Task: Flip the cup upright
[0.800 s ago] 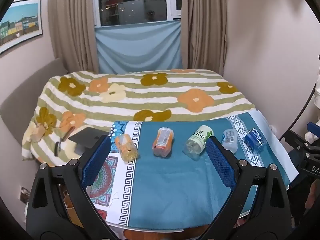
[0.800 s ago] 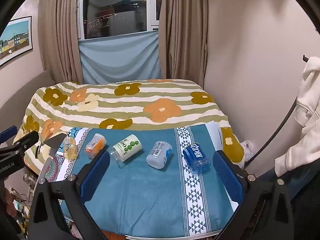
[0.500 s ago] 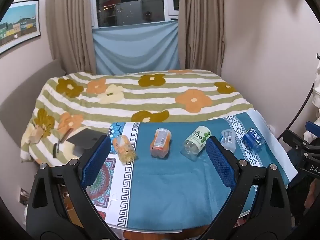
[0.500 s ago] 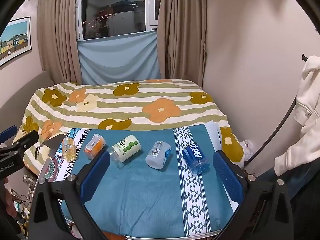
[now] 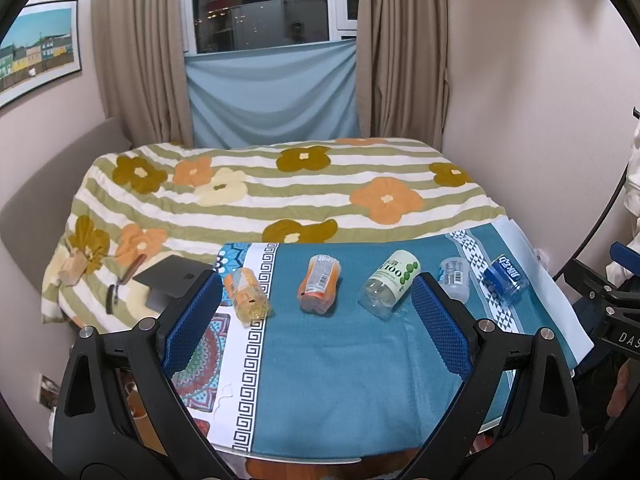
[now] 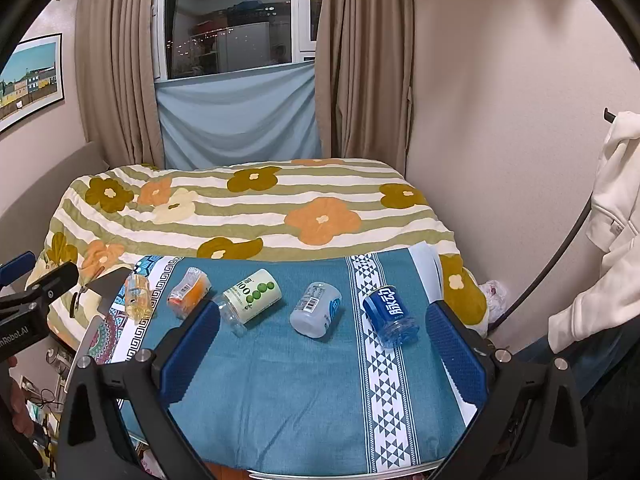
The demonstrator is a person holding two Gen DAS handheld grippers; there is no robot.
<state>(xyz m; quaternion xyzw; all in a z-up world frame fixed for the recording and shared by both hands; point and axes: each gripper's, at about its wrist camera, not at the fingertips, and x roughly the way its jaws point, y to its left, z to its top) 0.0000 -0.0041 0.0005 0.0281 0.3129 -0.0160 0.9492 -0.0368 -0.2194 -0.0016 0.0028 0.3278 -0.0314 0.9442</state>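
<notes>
Several cut-bottle cups lie on their sides in a row on a teal cloth [image 5: 340, 364]: a yellow one [image 5: 246, 294], an orange one [image 5: 319, 284], a white-labelled one with green dots [image 5: 390, 282], a clear pale one [image 5: 454, 276] and a blue one [image 5: 503, 280]. The right wrist view shows the same row: yellow [image 6: 138, 290], orange [image 6: 188, 294], green-dotted [image 6: 250, 296], clear [image 6: 316, 310], blue [image 6: 390, 316]. My left gripper [image 5: 316, 320] is open and empty, short of the row. My right gripper [image 6: 324, 340] is open and empty, near the clear and blue cups.
The cloth covers a small table in front of a bed with a floral striped blanket [image 5: 280, 192]. A dark laptop [image 5: 172, 276] and small items lie on the bed at left. A wall and a hanging white garment [image 6: 612, 208] are at right.
Both grippers have drifted slightly; the cups sit a little lower and closer in the views. Nothing was taken hold of or moved.
</notes>
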